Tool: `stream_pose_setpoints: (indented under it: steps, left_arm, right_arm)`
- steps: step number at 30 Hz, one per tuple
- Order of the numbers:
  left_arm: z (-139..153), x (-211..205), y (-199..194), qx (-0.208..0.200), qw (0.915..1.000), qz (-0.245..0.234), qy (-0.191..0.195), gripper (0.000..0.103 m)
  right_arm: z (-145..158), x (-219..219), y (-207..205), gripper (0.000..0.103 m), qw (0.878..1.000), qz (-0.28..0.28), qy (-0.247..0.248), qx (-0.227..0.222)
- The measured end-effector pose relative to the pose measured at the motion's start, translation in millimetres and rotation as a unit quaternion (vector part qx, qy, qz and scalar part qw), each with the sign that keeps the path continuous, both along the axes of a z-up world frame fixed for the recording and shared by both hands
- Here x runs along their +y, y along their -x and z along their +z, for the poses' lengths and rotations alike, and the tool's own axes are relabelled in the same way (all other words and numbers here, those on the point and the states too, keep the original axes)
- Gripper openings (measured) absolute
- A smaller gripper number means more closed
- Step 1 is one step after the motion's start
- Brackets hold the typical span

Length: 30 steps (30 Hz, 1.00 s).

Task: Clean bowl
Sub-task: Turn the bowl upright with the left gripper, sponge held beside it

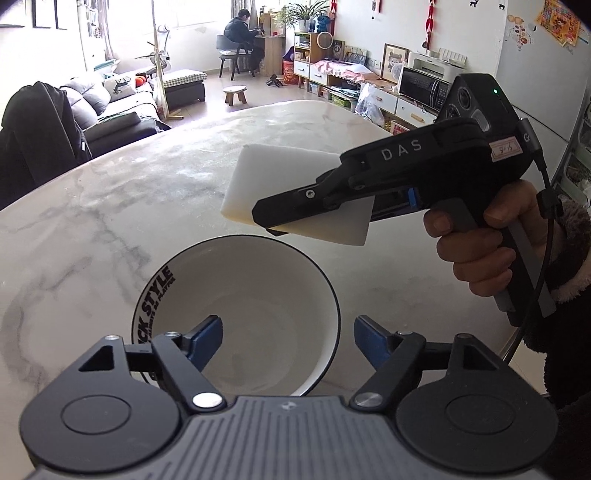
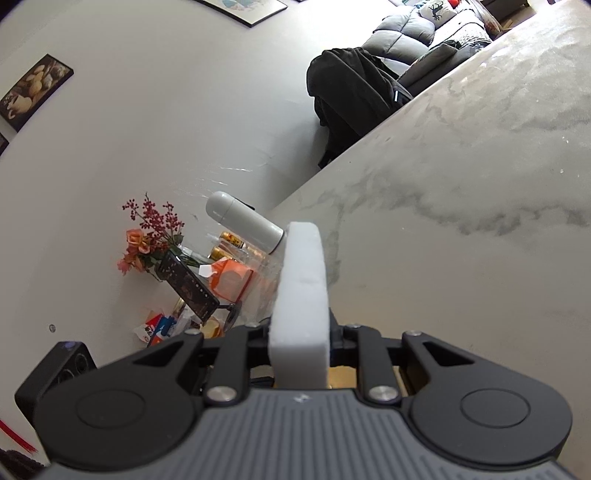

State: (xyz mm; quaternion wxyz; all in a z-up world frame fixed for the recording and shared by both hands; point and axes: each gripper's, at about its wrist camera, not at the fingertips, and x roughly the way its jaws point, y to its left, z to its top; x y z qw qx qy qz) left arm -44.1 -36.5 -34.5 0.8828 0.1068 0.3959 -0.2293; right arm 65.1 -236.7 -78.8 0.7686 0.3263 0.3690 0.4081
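A white bowl (image 1: 236, 317) with a black rim and black lettering stands on the marble table (image 1: 147, 192), low in the left wrist view. My left gripper (image 1: 290, 336) is open over it. Its left blue pad sits inside the bowl, its right pad outside, and the bowl's right rim passes between them untouched. Above and behind the bowl, a hand (image 1: 472, 251) holds my right gripper (image 1: 266, 221), shut on a white sponge block (image 1: 291, 177). In the right wrist view the sponge (image 2: 303, 288) stands on edge between the jaws of the right gripper (image 2: 299, 332), over the table (image 2: 461, 258).
A grey flask (image 2: 243, 225), a vase of flowers (image 2: 147, 236) and packets crowd the table's end by the wall. A black jacket (image 1: 37, 129) hangs on a chair at the far side. Beyond are a sofa (image 1: 110, 103), a person at a desk (image 1: 240, 33) and a microwave (image 1: 424, 88).
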Motion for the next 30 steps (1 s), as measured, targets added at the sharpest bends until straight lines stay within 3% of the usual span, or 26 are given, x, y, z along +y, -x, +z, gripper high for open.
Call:
stream_pose_setpoints:
  steps: [12,16,20,23,28,30]
  left_arm:
    - [22,5,5,-0.018,0.9988,0.041,0.019,0.081]
    - [29,7,9,-0.037,0.9974,0.06,0.01,0.081]
    - [32,19,8,-0.052,0.9916,0.118,-0.009,0.081]
    - [25,30,1,-0.036,0.9884,0.146,-0.014,0.079]
    - [6,46,-11,0.006,0.9852,0.171,-0.007,0.058]
    - [-1,51,-15,0.023,0.9835,0.179,-0.001,0.038]
  right_arm:
    - [0,-3,5,0.023,1.0,-0.016,0.015,-0.003]
    - [3,4,10,0.023,0.995,-0.04,0.089,-0.031]
    - [4,20,16,0.023,0.981,-0.052,0.177,-0.061]
    - [3,28,20,0.023,0.972,-0.056,0.216,-0.078]
    - [2,35,23,0.023,0.963,-0.063,0.244,-0.094]
    - [3,35,24,0.025,0.962,-0.067,0.246,-0.093]
